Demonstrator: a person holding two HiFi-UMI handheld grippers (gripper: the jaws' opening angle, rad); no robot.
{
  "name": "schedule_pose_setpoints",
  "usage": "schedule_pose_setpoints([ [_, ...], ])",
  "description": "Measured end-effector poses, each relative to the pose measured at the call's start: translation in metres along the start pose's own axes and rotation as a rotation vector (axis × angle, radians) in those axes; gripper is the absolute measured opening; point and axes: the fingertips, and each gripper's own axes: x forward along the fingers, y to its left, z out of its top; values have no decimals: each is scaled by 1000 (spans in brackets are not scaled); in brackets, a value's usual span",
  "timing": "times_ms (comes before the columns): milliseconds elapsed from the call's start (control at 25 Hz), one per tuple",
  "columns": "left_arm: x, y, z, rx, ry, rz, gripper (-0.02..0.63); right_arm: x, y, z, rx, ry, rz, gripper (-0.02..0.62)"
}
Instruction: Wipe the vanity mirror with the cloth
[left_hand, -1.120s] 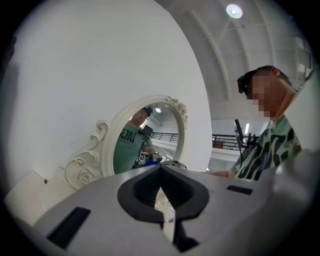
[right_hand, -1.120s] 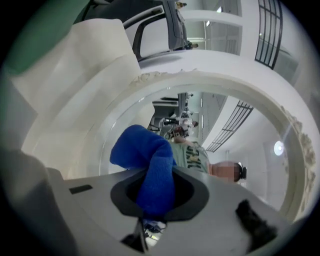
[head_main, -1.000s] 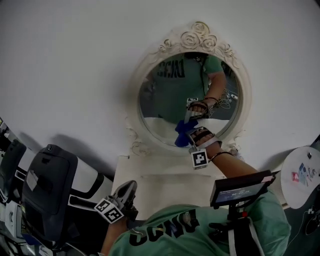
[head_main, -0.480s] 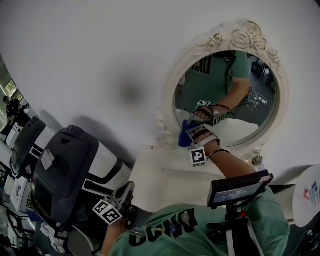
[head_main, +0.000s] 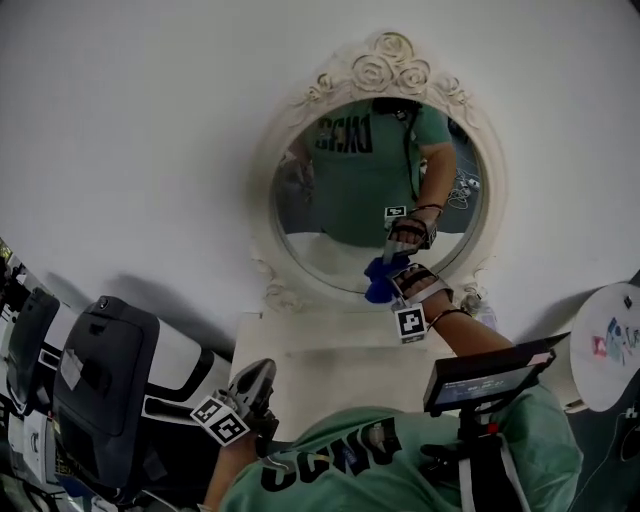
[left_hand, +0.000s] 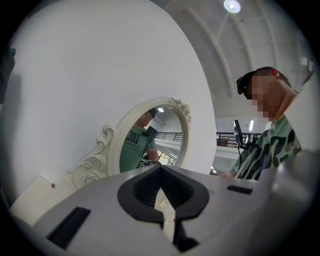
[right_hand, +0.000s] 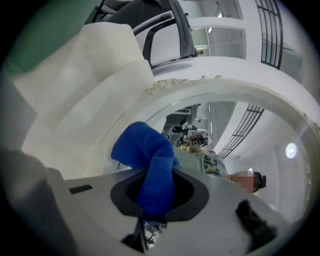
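An oval vanity mirror (head_main: 350, 200) in an ornate cream frame (head_main: 385, 62) hangs on the white wall; its glass reflects the person and the gripper. My right gripper (head_main: 392, 282) is shut on a blue cloth (head_main: 381, 280) and holds it against the lower right of the glass. In the right gripper view the blue cloth (right_hand: 150, 165) bulges out between the jaws, close to the mirror's frame (right_hand: 200, 87). My left gripper (head_main: 252, 385) hangs low by the person's body, jaws shut on nothing. The left gripper view shows the mirror (left_hand: 150, 142) from the side.
A cream shelf (head_main: 330, 345) sits under the mirror. A dark chair-like machine (head_main: 100, 385) stands at the lower left. A small screen on a stand (head_main: 495, 375) is at the person's right, and a round white table (head_main: 610, 345) lies at the right edge.
The head camera swung left then back. The right gripper with the blue cloth moved slightly right and down along the glass's lower part. The left gripper stayed low.
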Motion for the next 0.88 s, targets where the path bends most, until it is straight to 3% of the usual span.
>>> schedule_pose_setpoints([
  [200, 50, -25, -19, -12, 41, -108, 0, -35, 36, -101, 55, 161, 50, 51],
  [400, 69, -38, -29, -15, 54, -151, 0, -42, 31, -115, 70, 210, 49, 51],
  [520, 62, -38, -29, -17, 39, -137, 0, -43, 34, -116, 61, 223, 68, 51],
  [680, 34, -23, -22, -17, 12, -74, 0, -38, 19, -87, 49, 178, 55, 51],
  [880, -5, -9, -13, -15, -26, 7, 0, -10, -11, 15, 10, 3, 20, 51],
])
